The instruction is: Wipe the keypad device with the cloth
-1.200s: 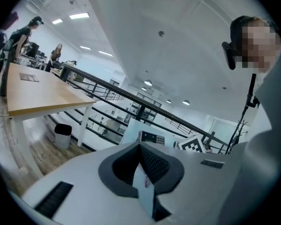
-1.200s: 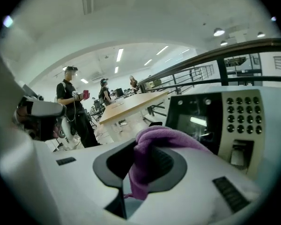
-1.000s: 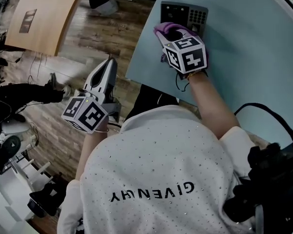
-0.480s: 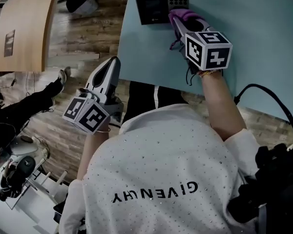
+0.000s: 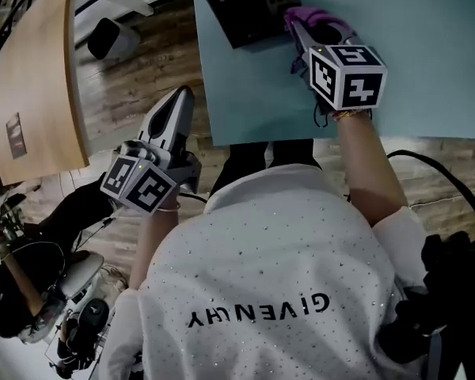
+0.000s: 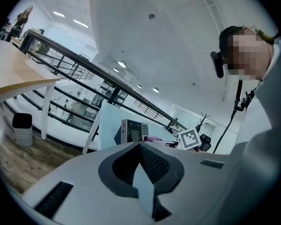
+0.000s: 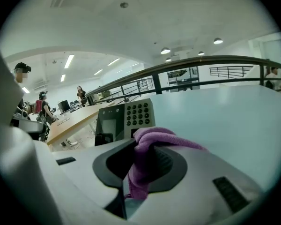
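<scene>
Head view: the keypad device [image 5: 249,6] is sitting on the pale desk [image 5: 427,62], and the right gripper [image 5: 305,24] is hovering just right of it, fingers clamping a purple cloth [image 5: 317,16]. The left gripper [image 5: 179,103] is hanging off the desk, well apart from the device.

Left gripper view: its fingers are resting together, nothing between them, the device showing small beyond.

Right gripper view: only here is the cloth showing bunched through the finger gap, with the device close ahead, perhaps not touching yet. The cloth is looking soft and light, likely to fold under pressure, so that bunched pinch suits; the device seems rigid and may slide.
</scene>
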The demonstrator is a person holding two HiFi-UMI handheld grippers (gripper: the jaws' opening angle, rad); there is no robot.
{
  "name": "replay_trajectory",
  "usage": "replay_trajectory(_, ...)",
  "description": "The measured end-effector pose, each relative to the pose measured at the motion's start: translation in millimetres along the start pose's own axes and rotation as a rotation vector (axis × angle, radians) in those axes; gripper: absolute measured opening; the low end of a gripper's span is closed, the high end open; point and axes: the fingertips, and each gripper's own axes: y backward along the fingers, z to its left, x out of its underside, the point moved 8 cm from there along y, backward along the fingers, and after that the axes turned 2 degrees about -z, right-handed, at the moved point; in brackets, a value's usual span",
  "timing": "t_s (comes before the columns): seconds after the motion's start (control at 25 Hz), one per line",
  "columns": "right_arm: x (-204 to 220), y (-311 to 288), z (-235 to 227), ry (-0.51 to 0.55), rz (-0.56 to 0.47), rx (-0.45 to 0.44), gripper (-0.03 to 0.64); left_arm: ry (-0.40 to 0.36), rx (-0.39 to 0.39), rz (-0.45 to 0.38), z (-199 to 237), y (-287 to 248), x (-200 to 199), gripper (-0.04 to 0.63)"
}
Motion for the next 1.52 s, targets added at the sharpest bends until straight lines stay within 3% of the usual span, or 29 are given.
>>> replay_trajectory(0.08,-4.0,3.5,18.7,-0.008,-0.036,-0.035,0.069,-0.004,0.041,0.018,11.2,-4.8,-8.7,0.000)
replay_trajectory(0.24,1.7,1.4,75.3,0.002,-0.093,-0.214,0.069,-0.028,0.147,0.059,29.0,-17.4,-18.3,0.000)
replay_trajectory(0.4,13.1,-15.1,125.5,0.064,-0.058,-0.260,0.071,-0.051,0.246,0.098,48.7,-25.1,-28.4,0.000)
replay_trajectory(0.52,18.1,-21.6,141.4,0.167,0.005,-0.170,0.070,-0.059,0.305,0.116,62.4,-21.6,-36.9,0.000)
replay_trajectory(0.68,18.8,-17.5,122.1,0.283,0.075,0.018,0.071,-0.059,0.341,0.131,73.5,-18.6,-40.3,0.000)
replay_trajectory(0.96,18.3,-8.4,79.9,0.249,0.146,0.255,0.071,-0.037,0.372,0.109,84.6,-20.1,-56.8,0.000)
replay_trajectory(1.24,15.7,-4.8,50.4,0.159,0.183,0.351,0.071,-0.011,0.410,0.067,82.7,-30.0,-76.9,0.000)
replay_trajectory(1.4,22.8,6.5,42.2,0.139,0.259,0.423,0.071,-0.006,0.422,0.053,78.6,-19.4,-89.1,0.000)
replay_trajectory(1.52,3.7,10.5,61.3,0.139,0.244,0.343,0.069,-0.004,0.398,-0.009,81.3,-15.1,-103.0,0.000)
